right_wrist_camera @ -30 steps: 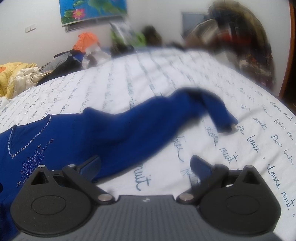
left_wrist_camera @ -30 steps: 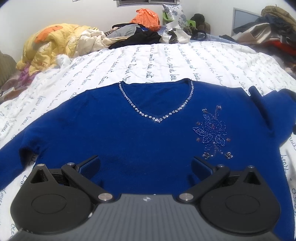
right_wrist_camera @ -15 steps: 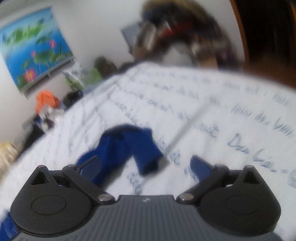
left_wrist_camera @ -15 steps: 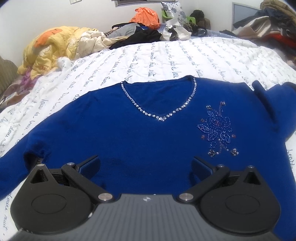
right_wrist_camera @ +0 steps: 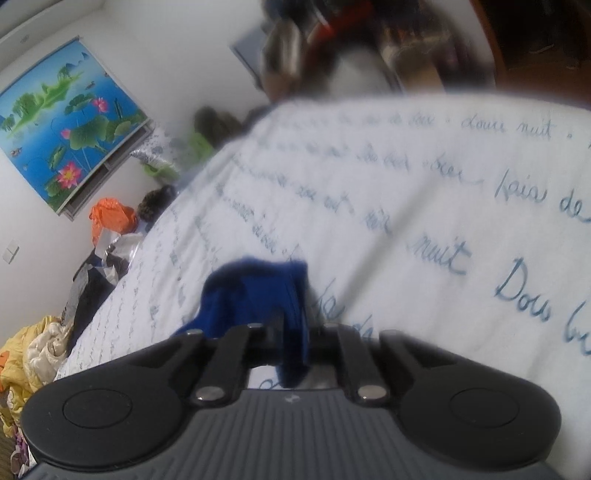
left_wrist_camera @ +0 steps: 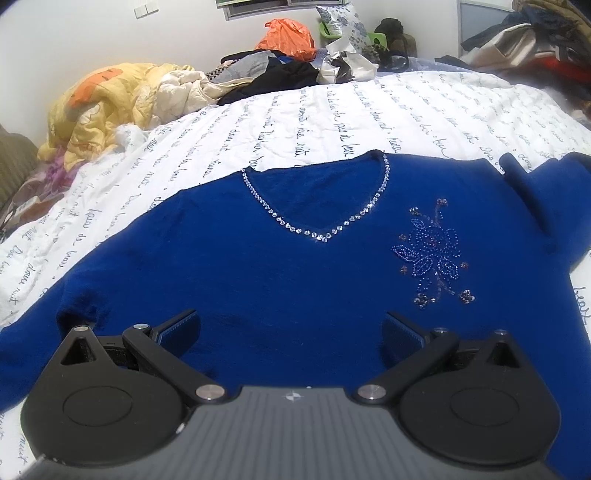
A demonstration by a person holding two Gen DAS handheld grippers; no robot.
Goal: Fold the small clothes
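Observation:
A royal-blue V-neck sweater (left_wrist_camera: 295,273) lies face up on the bed, with a rhinestone neckline (left_wrist_camera: 317,232) and a beaded flower (left_wrist_camera: 432,254) on its right chest. My left gripper (left_wrist_camera: 290,328) is open and empty, held over the sweater's lower body. The sweater's right sleeve (left_wrist_camera: 554,195) runs off to the right. My right gripper (right_wrist_camera: 291,332) is shut on the sleeve's cuff (right_wrist_camera: 258,291), which bunches between the fingers in the right wrist view.
The bed has a white cover with blue script (left_wrist_camera: 332,118). A yellow quilt (left_wrist_camera: 110,96), dark clothes (left_wrist_camera: 280,77) and an orange bag (left_wrist_camera: 288,35) are piled at the far side. More clothes are heaped at the far right (left_wrist_camera: 535,33). A lotus picture (right_wrist_camera: 62,118) hangs on the wall.
My right gripper moved onto the end of the sleeve and shut on the cuff. My left gripper drifted slightly over the sweater and stayed open.

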